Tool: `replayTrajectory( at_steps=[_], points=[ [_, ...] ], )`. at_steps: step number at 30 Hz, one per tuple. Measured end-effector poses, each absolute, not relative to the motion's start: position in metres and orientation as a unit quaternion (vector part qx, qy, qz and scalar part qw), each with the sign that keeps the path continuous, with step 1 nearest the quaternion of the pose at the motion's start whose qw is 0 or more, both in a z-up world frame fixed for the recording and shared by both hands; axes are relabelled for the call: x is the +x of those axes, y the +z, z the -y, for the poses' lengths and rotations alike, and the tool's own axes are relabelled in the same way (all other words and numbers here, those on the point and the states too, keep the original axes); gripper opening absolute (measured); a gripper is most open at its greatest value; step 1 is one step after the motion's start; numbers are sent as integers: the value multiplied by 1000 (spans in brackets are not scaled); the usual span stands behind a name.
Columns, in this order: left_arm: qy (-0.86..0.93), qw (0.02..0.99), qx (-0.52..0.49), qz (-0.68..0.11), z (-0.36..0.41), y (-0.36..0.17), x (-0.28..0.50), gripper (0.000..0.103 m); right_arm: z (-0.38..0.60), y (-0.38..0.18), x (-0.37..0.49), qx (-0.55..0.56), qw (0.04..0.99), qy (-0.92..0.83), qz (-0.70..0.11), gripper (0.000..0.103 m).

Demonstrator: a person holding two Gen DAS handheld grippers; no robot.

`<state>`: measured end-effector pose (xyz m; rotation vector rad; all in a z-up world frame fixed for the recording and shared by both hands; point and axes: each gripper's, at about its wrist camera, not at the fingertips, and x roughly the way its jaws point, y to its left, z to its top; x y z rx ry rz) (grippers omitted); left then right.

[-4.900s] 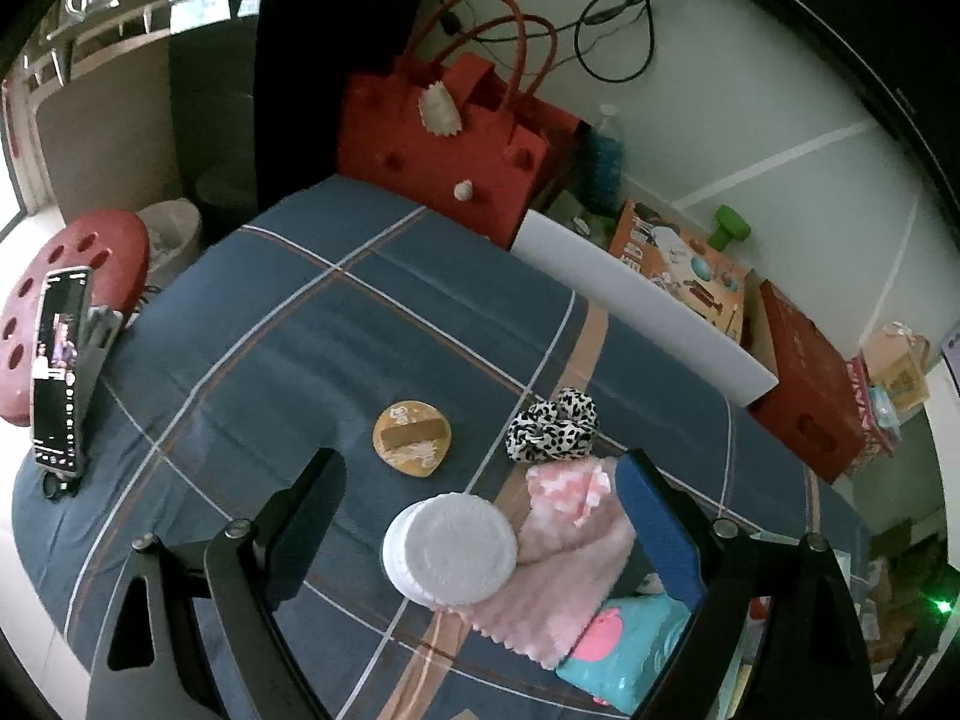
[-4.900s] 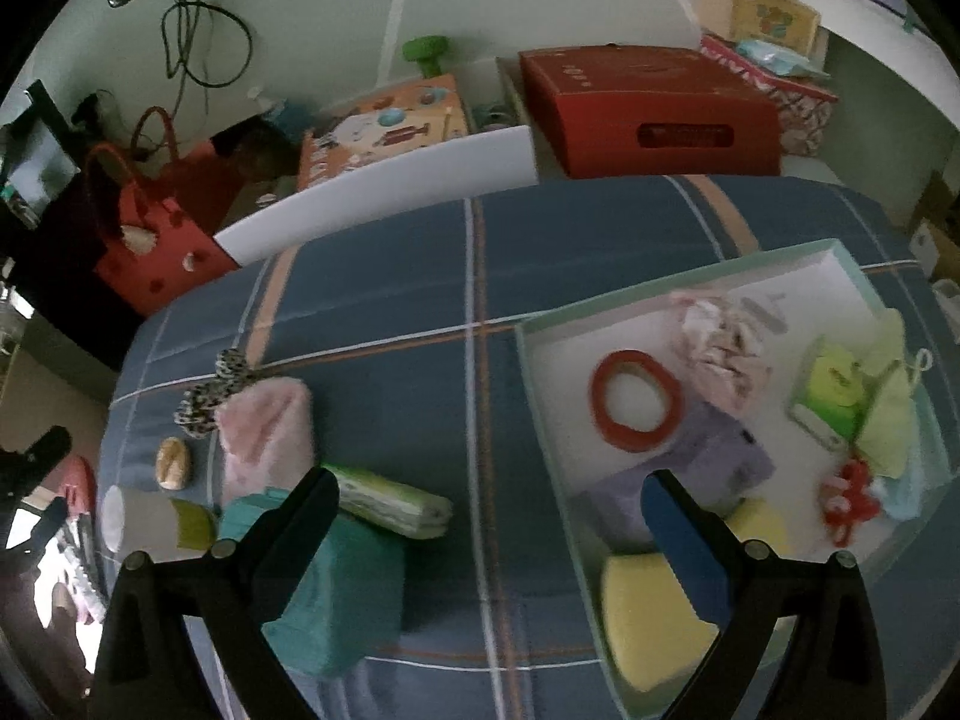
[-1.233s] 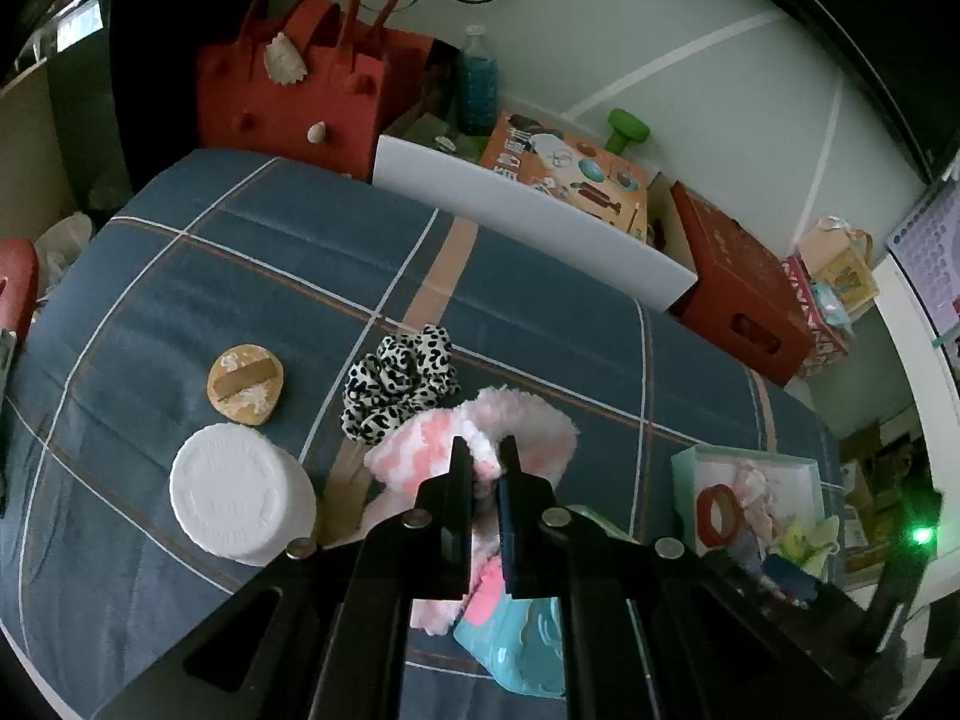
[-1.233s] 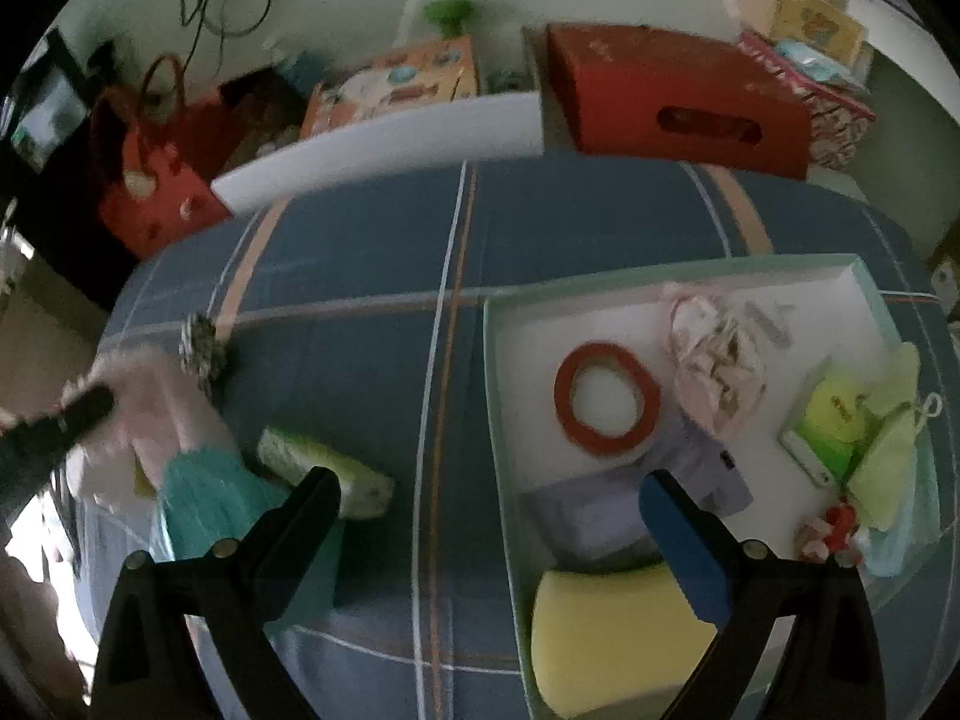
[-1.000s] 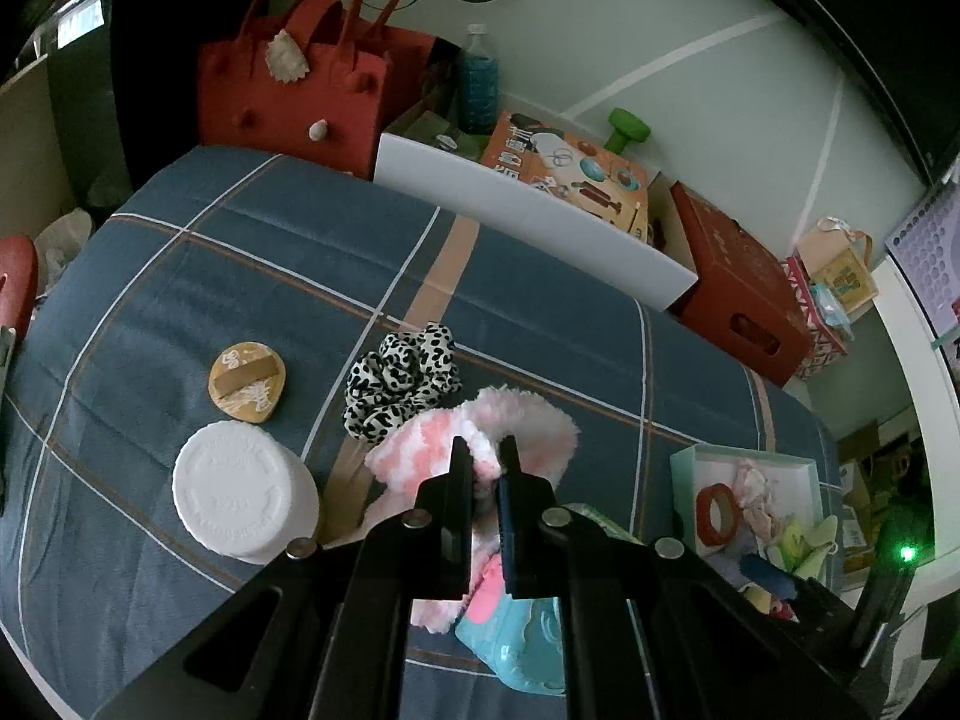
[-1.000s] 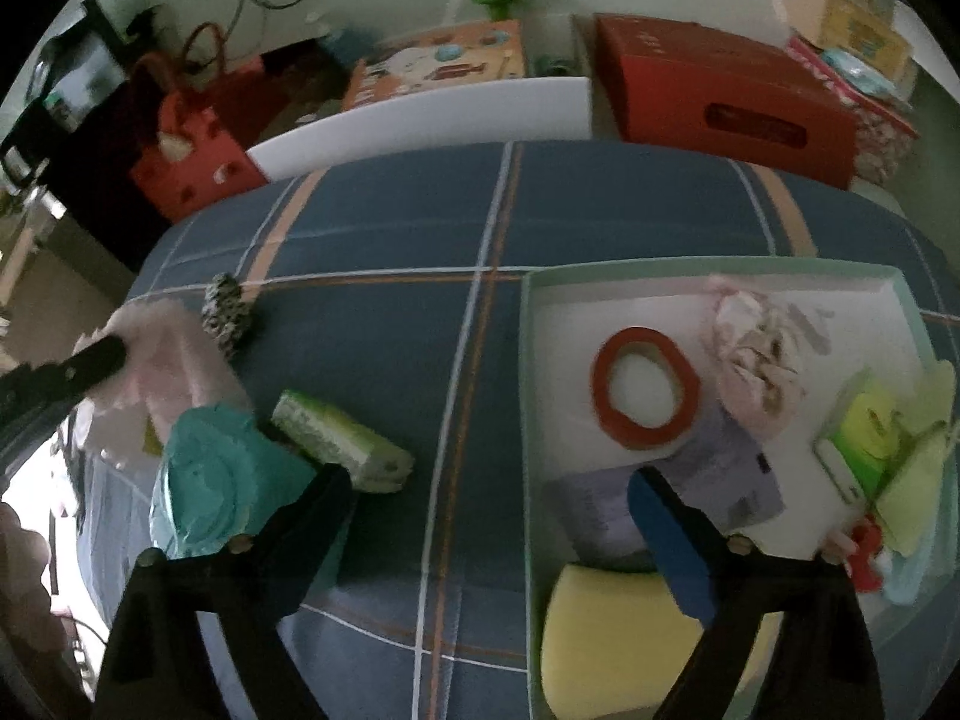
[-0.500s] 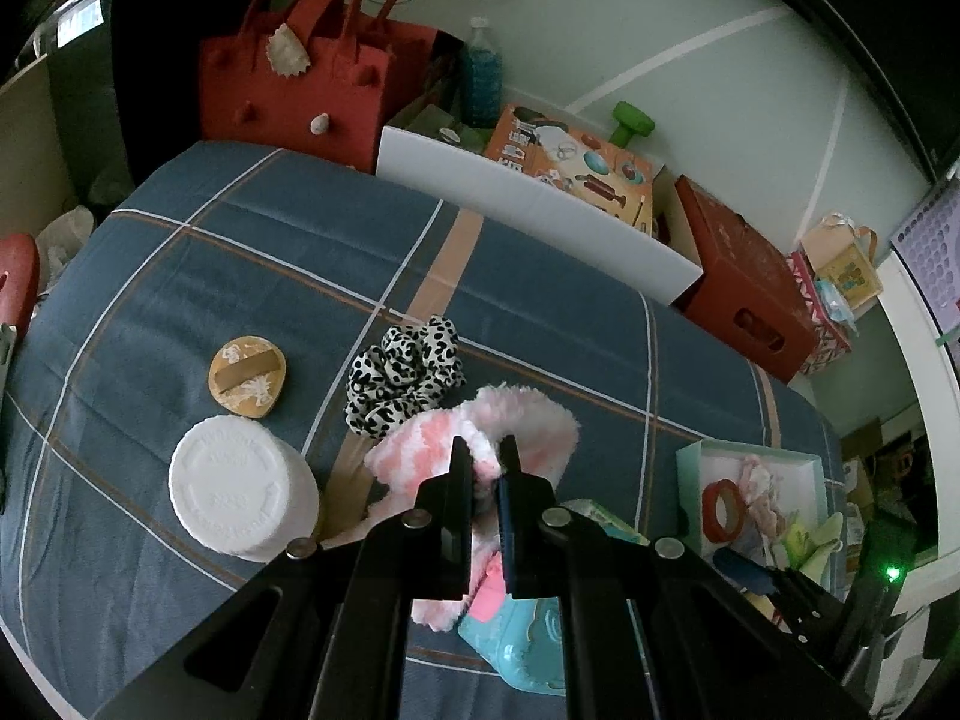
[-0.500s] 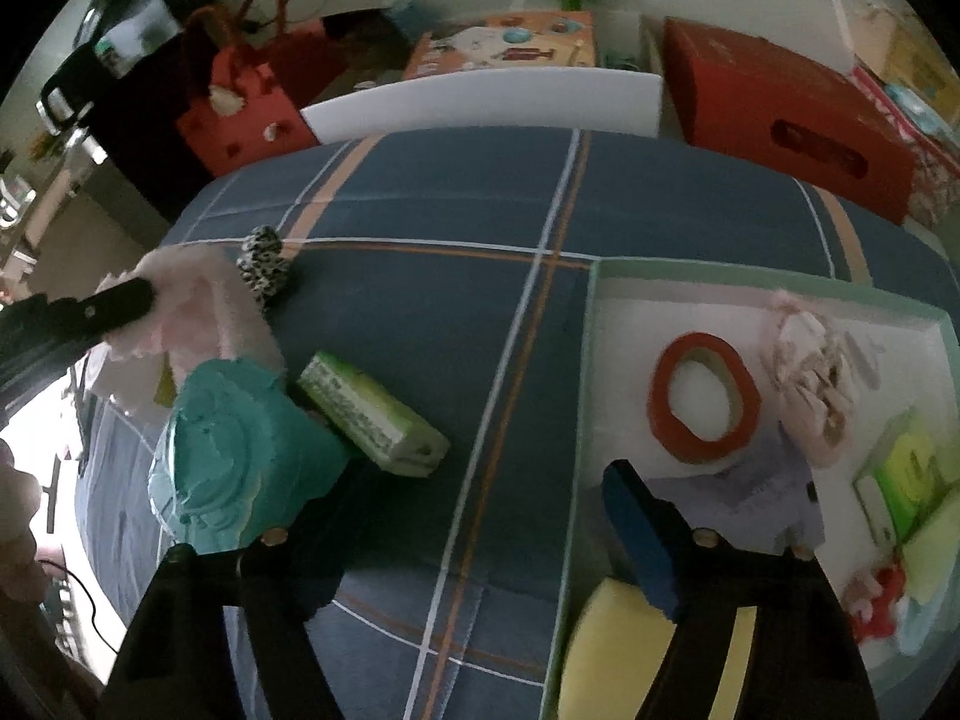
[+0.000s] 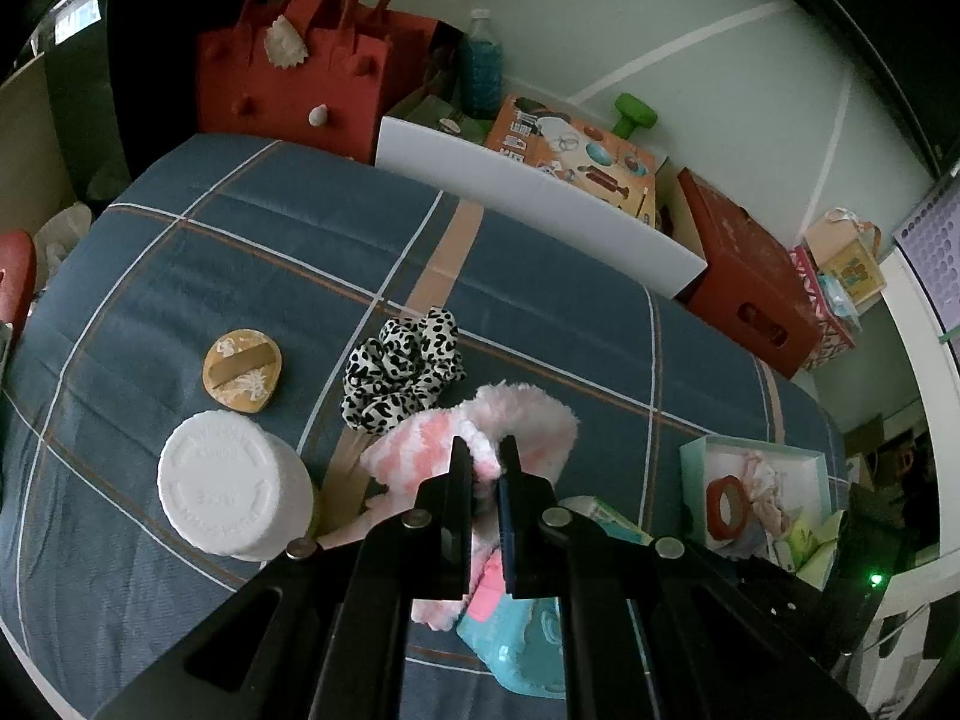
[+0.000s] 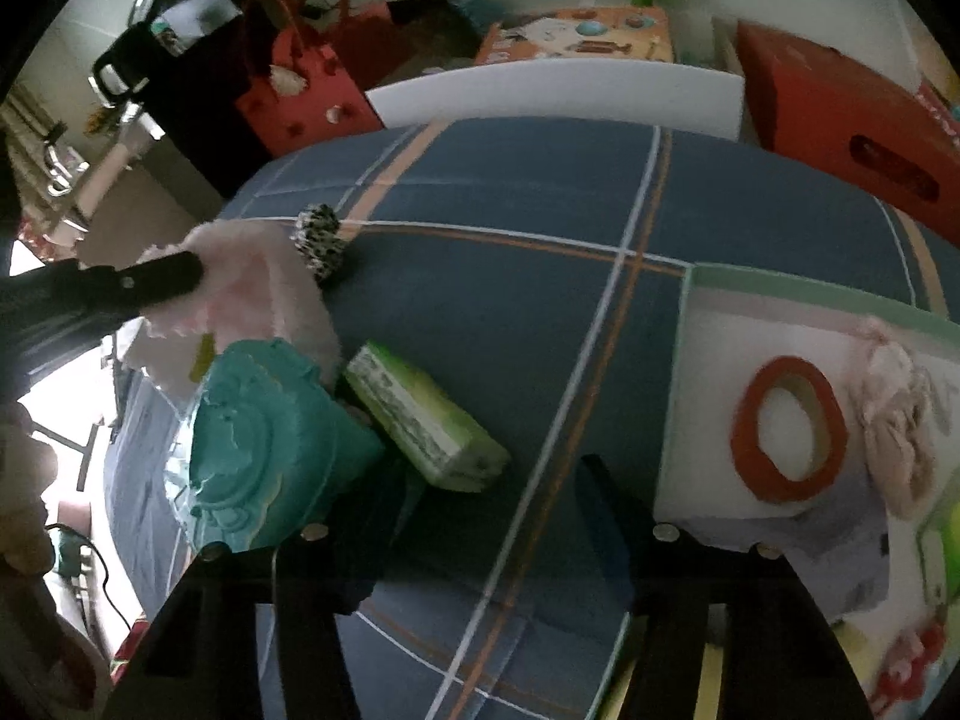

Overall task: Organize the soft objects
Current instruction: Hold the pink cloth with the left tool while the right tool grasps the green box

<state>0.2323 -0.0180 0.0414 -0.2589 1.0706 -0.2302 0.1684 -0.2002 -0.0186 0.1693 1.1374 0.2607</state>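
Observation:
My left gripper is shut on a fluffy pink and white cloth and holds it above the blue plaid bed; the cloth also shows in the right wrist view. A leopard-print scrunchie lies just beyond it. A teal soft pouch and a green tissue pack lie in front of my right gripper, which is open and empty. The mint-edged white box at the right holds a red ring, a pink cloth and other soft items.
A white round lid jar and a wooden brush lie left of the cloth. A red bag, a white board and a red box line the bed's far edge.
My left gripper shut on the pink cloth and lifted it. My right gripper has swung left and lower toward the teal pouch and tissue pack, staying open.

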Motion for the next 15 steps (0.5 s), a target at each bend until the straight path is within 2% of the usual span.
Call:
replayTrajectory(
  at_steps=[2, 5, 9, 13, 15],
  points=[
    [-110, 846, -122, -508, 18, 41, 233, 7, 199, -18, 169, 77, 834, 131, -531, 60],
    [-108, 846, -123, -508, 19, 41, 233, 7, 198, -19, 170, 71, 837, 138, -525, 49],
    [-105, 846, -123, -509, 18, 40, 233, 7, 193, -22, 175, 64, 841, 159, -513, 42],
    [-106, 845, -121, -510, 19, 39, 234, 7, 187, -21, 176, 47, 845, 174, -503, 41],
    [-107, 844, -120, -511, 19, 39, 235, 7, 186, -22, 176, 45, 846, 179, -501, 36]
  ],
)
